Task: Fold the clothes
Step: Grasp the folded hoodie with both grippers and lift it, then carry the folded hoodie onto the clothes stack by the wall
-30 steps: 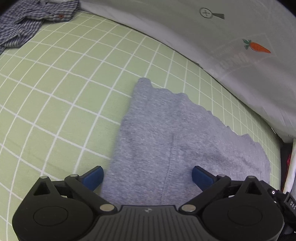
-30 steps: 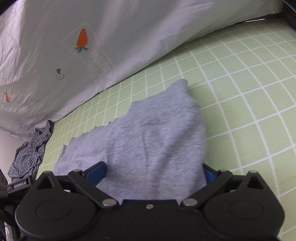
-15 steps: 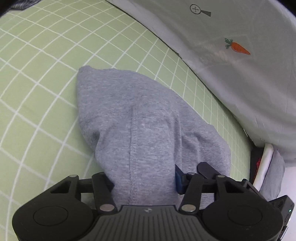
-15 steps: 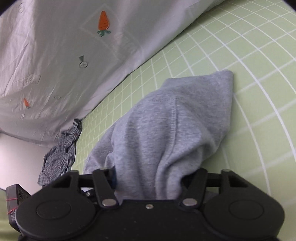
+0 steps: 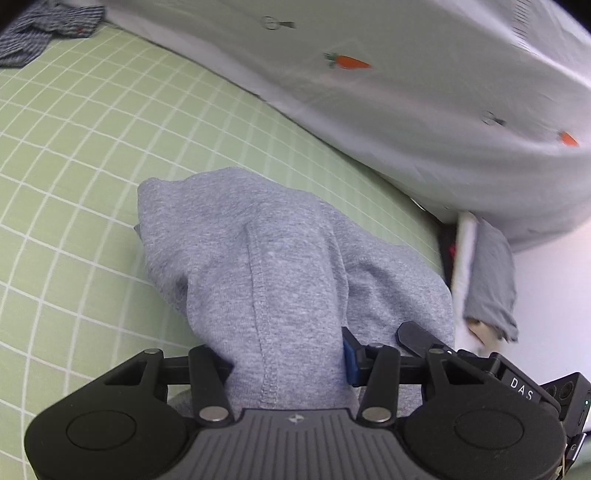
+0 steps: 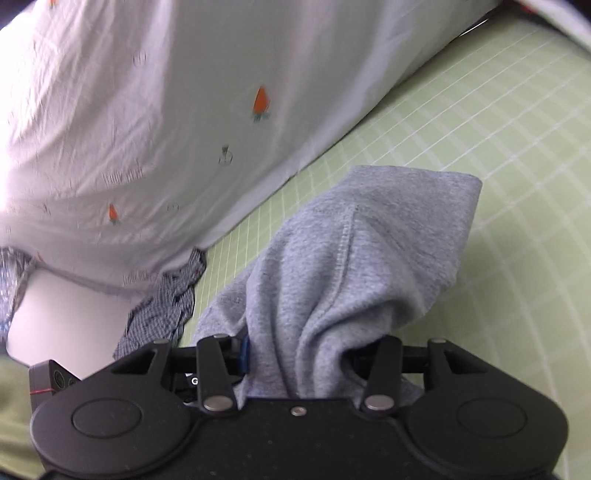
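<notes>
A grey knit garment (image 5: 258, 258) with a stitched seam lies bunched on the green checked bed sheet (image 5: 74, 147). My left gripper (image 5: 284, 362) is shut on its near edge, the cloth pinched between the blue pads. In the right wrist view the same grey garment (image 6: 369, 251) rises from the sheet (image 6: 517, 129) into my right gripper (image 6: 299, 354), which is shut on a gathered fold. The other gripper's black body (image 5: 509, 373) shows at the lower right of the left wrist view.
A white quilt with carrot prints (image 5: 406, 74) lies along the far side of the bed. A blue checked shirt (image 5: 44, 33) sits crumpled at the far left corner; it appears as the checked shirt (image 6: 162, 310) in the right view. A grey cloth (image 5: 491, 280) hangs beside the bed.
Both grippers went from open over the flat garment to shut on its near edge. The cloth has been lifted and bunched, and both views have swung upward.
</notes>
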